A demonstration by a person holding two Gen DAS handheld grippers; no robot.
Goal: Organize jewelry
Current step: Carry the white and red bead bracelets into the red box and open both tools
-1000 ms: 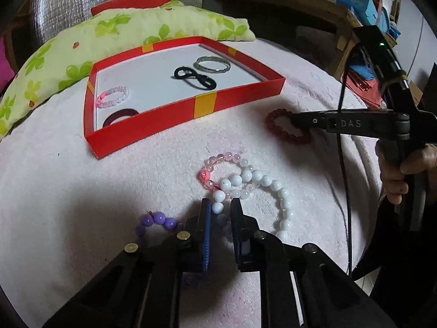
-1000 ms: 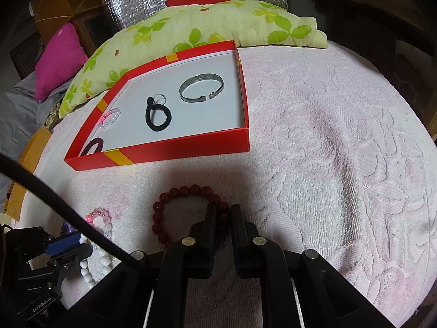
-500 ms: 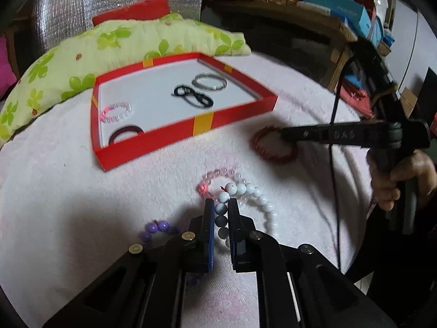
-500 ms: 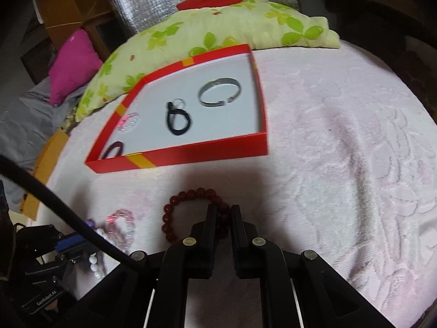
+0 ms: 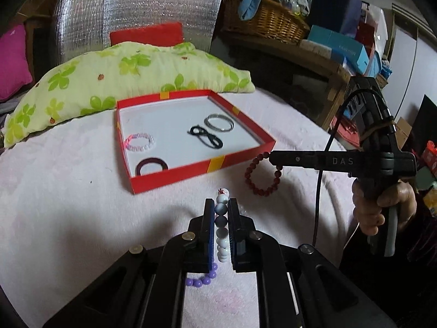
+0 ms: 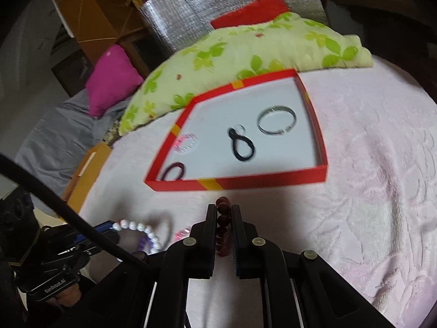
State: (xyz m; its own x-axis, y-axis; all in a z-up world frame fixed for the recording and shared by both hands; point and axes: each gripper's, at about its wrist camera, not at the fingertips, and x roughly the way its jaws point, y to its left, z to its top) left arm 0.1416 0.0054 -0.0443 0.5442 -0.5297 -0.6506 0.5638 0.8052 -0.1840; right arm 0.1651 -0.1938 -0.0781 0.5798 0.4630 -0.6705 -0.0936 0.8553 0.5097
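- The left gripper [image 5: 221, 207] has its two fingers closed tight on a white bead bracelet [image 5: 221, 227], whose beads run in a line up the narrow gap between them, with a small red knot at the far end.
- The right gripper [image 6: 224, 213] is clamped in the same way on a dark red bead bracelet [image 6: 221, 205]; in the left wrist view that bracelet [image 5: 263, 175] hangs as a loop from the gripper's tip [image 5: 273, 157], just beside the near right corner of the box.
- The right hand [image 5: 382, 205] grips the handle of that gripper.
- A red box [image 5: 174, 176] with yellow bands sits on the pale pink blanket [image 5: 68, 205], its far edge against a green leaf-print pillow [image 5: 123, 82].
- Inside the box lie four pieces, all apart from one another: a silver bangle [image 5: 219, 122] toward the far right corner, a black hair tie [image 5: 206, 137] twisted into a figure eight just beside it, a pink and clear bead bracelet [image 5: 139, 142] near the left wall, and a dark maroon ring-shaped band [image 5: 151, 165] by the near left corner.
- A purple bead bracelet [image 5: 202, 280] lies on the blanket under the left gripper, partly hidden by it.
- In the right wrist view a bit of pink bead bracelet [image 6: 181, 234] shows on the blanket near the white one.
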